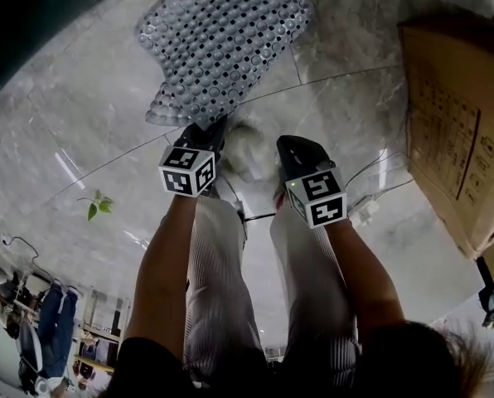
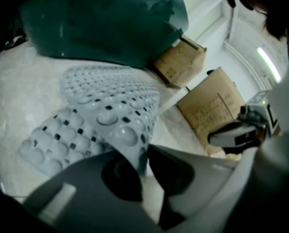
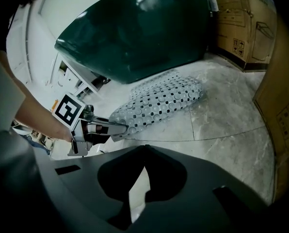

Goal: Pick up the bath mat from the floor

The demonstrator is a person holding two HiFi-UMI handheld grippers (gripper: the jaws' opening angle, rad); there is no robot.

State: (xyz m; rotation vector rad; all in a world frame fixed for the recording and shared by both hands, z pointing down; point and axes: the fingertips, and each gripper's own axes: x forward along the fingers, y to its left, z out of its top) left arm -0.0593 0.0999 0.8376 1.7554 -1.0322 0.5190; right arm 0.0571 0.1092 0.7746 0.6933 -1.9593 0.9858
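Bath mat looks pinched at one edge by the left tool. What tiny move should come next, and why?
Probably lift the left gripper gently upward: its jaws pinch the near edge of the bath mat, while most of it lies flat on the floor.

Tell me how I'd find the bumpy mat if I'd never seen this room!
Look at the grey marble floor, in the gap between the big dark green object and the cardboard box. The bath mat lies there, its near edge pinched in the jaws of the left gripper. It is the only pale grey sheet covered in round bumps and little holes.
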